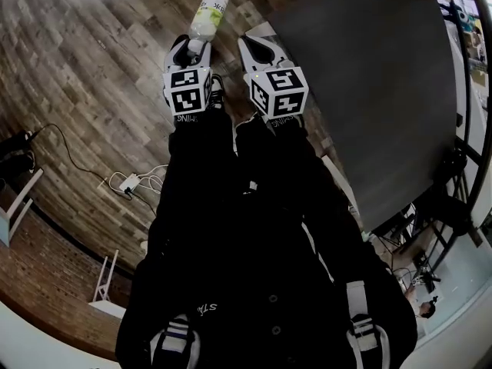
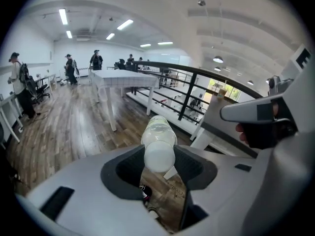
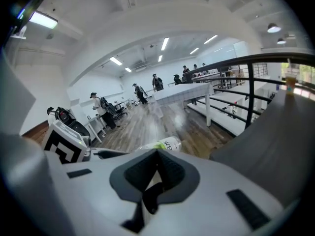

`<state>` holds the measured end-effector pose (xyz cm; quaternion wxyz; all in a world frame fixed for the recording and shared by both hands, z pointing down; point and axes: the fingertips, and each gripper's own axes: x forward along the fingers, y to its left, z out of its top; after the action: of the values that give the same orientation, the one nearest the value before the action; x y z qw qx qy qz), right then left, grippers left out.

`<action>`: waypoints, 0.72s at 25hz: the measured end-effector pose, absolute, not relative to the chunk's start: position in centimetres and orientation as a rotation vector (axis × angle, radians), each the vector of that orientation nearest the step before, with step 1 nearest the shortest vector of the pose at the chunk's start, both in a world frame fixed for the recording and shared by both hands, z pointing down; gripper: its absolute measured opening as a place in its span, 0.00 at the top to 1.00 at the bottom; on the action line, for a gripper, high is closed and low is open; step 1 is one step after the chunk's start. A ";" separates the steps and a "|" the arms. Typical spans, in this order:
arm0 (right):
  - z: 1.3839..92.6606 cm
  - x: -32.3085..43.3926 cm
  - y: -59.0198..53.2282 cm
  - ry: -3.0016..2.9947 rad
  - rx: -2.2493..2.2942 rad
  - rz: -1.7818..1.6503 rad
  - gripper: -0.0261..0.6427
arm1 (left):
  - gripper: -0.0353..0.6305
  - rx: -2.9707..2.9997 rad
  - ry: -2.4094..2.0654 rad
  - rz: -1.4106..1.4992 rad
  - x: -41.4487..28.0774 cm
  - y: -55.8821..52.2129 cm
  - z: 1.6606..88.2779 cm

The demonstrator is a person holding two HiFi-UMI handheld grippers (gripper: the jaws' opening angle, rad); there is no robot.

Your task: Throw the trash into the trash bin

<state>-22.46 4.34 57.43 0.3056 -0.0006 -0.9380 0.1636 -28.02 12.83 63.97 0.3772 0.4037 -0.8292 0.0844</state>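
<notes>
Left gripper pinches the bottom of a clear, green-labelled plastic bottle, its contents unclear, above the wooden floor; right gripper is pressed together near the desk.

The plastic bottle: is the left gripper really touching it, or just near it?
Touching. In the left gripper view, the left gripper has both jaws pressed against the sides of the bottle, with no gap on either side.
</notes>
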 end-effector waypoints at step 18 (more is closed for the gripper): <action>74.1 -26.9 12.8 -2.282 -0.159 0.433 0.94 | 0.67 0.818 -1.945 0.192 -28.5 23.6 81.5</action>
<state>-26.89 12.84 74.14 0.3955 -0.0628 -0.9002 0.1709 -28.48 23.55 81.48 0.4892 0.3366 -0.8007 0.0790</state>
